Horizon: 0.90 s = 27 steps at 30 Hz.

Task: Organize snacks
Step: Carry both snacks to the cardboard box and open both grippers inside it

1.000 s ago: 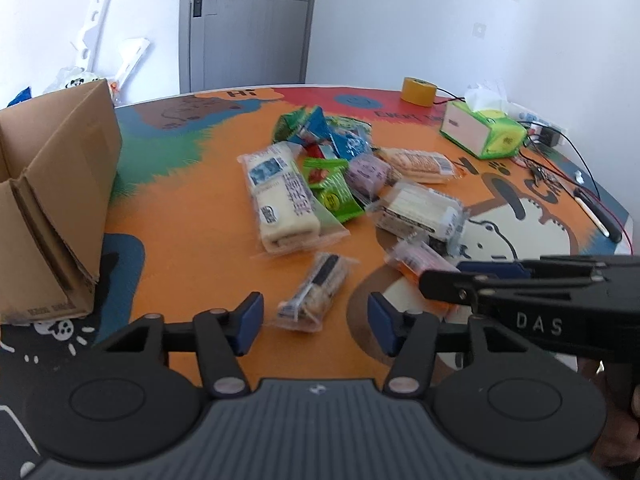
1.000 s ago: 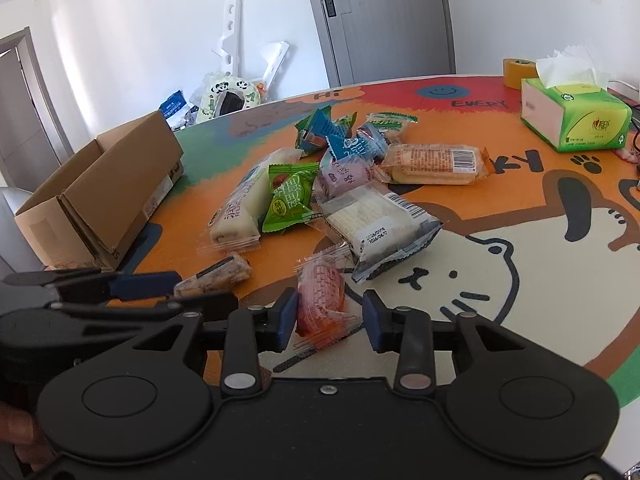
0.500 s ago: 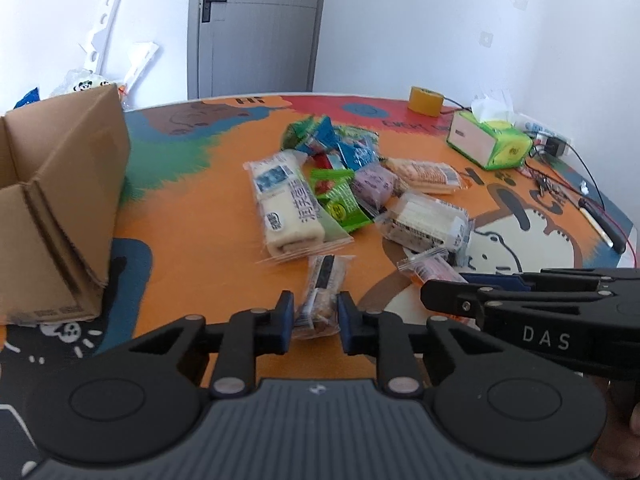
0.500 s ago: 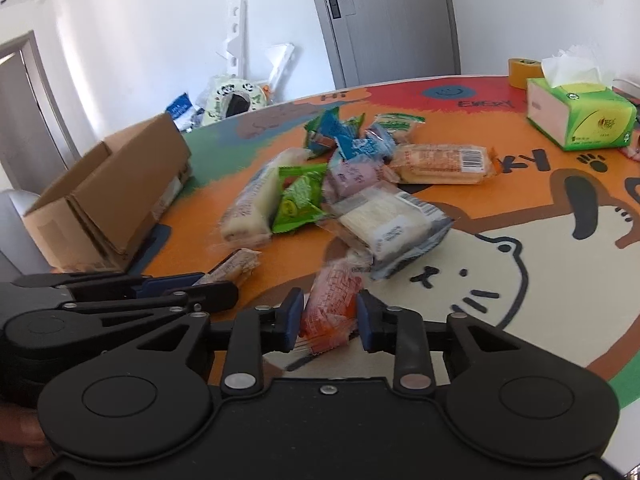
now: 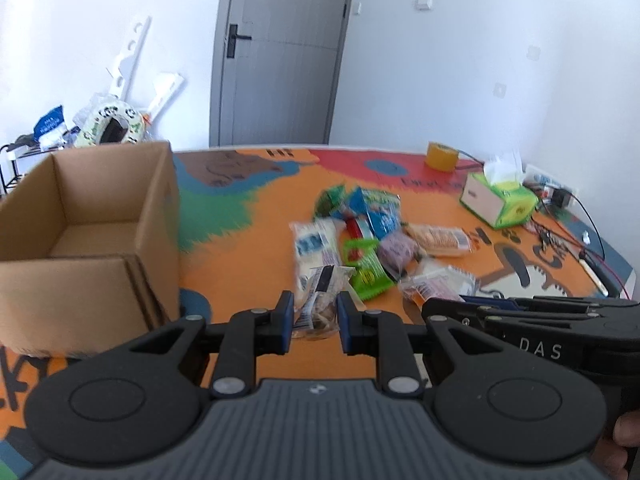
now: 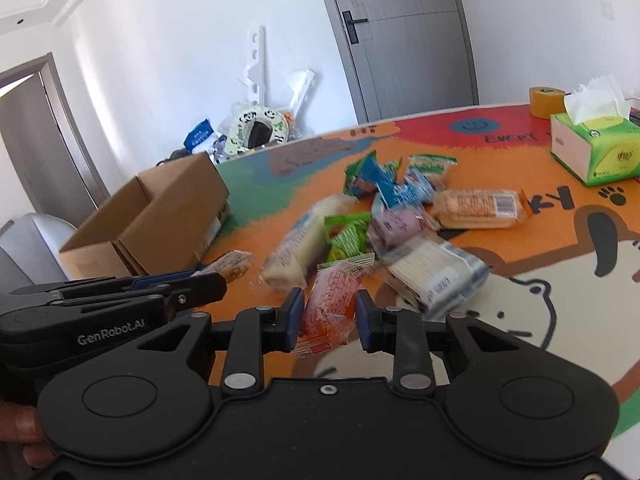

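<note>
Snacks (image 6: 400,216): light, crinkly, slippery film packets heaped on the worktop (image 6: 540,280) ahead of both tools.
Left hand-held gripper (image 5: 314,316) is clamped across a nut bar (image 5: 320,300); right hand-held gripper (image 6: 326,316) pinches a softer orange packet (image 6: 334,300) mid-body; cardboard box (image 5: 80,240) lies left.
</note>
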Each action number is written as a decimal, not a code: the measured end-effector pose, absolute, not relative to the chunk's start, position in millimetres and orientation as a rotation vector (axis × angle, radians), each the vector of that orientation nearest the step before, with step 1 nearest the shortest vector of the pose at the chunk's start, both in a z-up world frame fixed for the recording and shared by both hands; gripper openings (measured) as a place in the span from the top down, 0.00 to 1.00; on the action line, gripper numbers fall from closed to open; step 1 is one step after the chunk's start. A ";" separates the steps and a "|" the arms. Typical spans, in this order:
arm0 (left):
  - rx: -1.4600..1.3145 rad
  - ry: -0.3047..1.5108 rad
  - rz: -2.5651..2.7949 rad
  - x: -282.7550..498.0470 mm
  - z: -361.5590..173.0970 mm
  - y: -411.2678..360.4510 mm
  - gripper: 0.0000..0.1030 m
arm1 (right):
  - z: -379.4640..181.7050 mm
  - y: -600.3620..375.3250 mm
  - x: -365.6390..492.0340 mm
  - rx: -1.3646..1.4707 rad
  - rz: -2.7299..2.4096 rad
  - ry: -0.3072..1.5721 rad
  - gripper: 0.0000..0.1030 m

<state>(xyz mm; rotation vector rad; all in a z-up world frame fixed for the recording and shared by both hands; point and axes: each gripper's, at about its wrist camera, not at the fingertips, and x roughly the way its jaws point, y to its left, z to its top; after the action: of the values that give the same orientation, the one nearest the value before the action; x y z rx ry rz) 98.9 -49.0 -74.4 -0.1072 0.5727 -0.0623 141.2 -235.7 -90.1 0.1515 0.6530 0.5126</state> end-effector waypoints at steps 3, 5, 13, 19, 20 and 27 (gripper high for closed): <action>-0.115 0.549 -0.036 97.5 -65.6 -40.8 0.79 | -82.3 -227.7 140.6 0.152 0.536 0.634 0.72; -0.119 0.532 -0.014 96.2 -59.2 -34.5 0.79 | -77.1 -220.7 140.8 0.149 0.553 0.617 0.72; -0.129 0.476 0.044 90.9 -38.0 -10.2 0.79 | -62.4 -194.5 152.0 0.167 0.603 0.583 0.72; -0.150 0.437 0.109 85.9 -26.2 17.9 0.79 | -50.4 -171.2 157.9 0.172 0.647 0.558 0.72; -0.152 0.430 0.121 85.1 -24.2 23.1 0.79 | -48.8 -167.0 159.0 0.171 0.655 0.554 0.72; -0.184 0.415 0.198 85.9 -21.7 57.3 0.79 | -39.9 -136.2 163.6 0.174 0.716 0.550 0.72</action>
<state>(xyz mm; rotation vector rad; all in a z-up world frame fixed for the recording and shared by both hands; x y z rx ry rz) 85.9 57.3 -21.7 -0.1843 0.4148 0.1978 163.6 -136.2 -39.9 0.1742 0.5497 0.7160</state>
